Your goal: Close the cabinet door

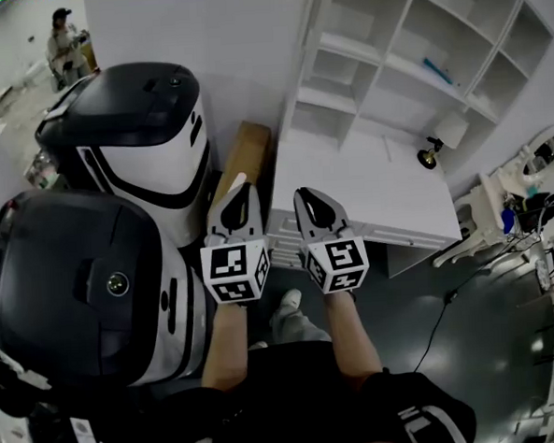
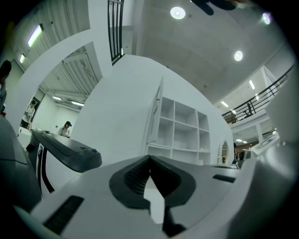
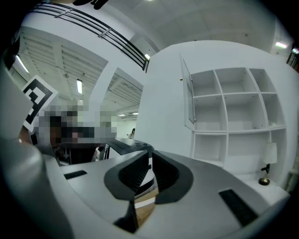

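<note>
A white cabinet (image 1: 416, 48) of open shelf cells stands on a white counter (image 1: 369, 191) ahead of me. Its narrow white door (image 3: 188, 93) hangs ajar at the left edge of the shelves, also seen edge-on as the door (image 2: 155, 114) in the left gripper view. Both grippers are held side by side in front of the counter, pointing at the cabinet and well short of the door. My left gripper (image 1: 241, 192) (image 2: 149, 161) has its jaw tips together with nothing between them. My right gripper (image 1: 309, 197) (image 3: 150, 156) shows only a thin slit and holds nothing.
Two large black-and-white machines (image 1: 150, 130) (image 1: 74, 275) crowd the left side. A brown cardboard box (image 1: 245, 152) leans between them and the counter. A small lamp (image 1: 434, 152) sits on the counter at right. Furniture and cables (image 1: 541, 247) fill the far right. A person (image 1: 63, 42) stands far back left.
</note>
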Tool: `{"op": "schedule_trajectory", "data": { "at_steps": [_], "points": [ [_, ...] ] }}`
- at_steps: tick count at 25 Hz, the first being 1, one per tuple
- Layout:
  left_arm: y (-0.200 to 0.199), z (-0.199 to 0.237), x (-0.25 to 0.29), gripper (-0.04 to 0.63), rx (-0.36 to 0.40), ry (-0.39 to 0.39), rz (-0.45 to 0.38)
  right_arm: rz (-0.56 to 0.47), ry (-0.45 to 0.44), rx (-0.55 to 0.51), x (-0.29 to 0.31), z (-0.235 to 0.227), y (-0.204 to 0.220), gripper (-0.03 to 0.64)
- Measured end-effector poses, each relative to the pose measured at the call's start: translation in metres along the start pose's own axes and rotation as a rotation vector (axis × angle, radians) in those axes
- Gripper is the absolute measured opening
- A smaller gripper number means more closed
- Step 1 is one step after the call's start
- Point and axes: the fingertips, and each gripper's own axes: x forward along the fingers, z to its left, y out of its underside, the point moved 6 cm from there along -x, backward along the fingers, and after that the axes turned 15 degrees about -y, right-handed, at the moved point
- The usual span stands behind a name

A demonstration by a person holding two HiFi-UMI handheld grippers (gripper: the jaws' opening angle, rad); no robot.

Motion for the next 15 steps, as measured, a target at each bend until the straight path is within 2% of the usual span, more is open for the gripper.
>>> {"op": "schedule_trajectory", "data": {
  "at_steps": [5, 7, 9, 12, 15],
  "points": [
    [-0.006, 0.008, 0.015, 0.011, 0.037, -0.033, -0.030, -0.050, -0.037, 0.000, 0.016, -0.005, 0.000, 0.040],
    [-0.010, 0.004, 0.018, 0.012, 0.037, -0.015, -0.045, -0.052, -0.033, -0.003, 0.016, -0.012, 0.005, 0.041],
    [-0.013, -0.002, 0.021, 0.012, 0.015, 0.012, -0.071, -0.037, -0.001, -0.054, 0.016, -0.024, 0.005, 0.041],
    [-0.012, -0.010, 0.034, 0.011, 0.024, 0.044, -0.088, -0.044, 0.039, -0.120, 0.019, -0.041, 0.000, 0.041],
    [-0.010, -0.018, 0.056, 0.012, 0.026, 0.067, -0.096, -0.058, 0.041, -0.139, 0.026, -0.054, -0.003, 0.041]
  ]
}}
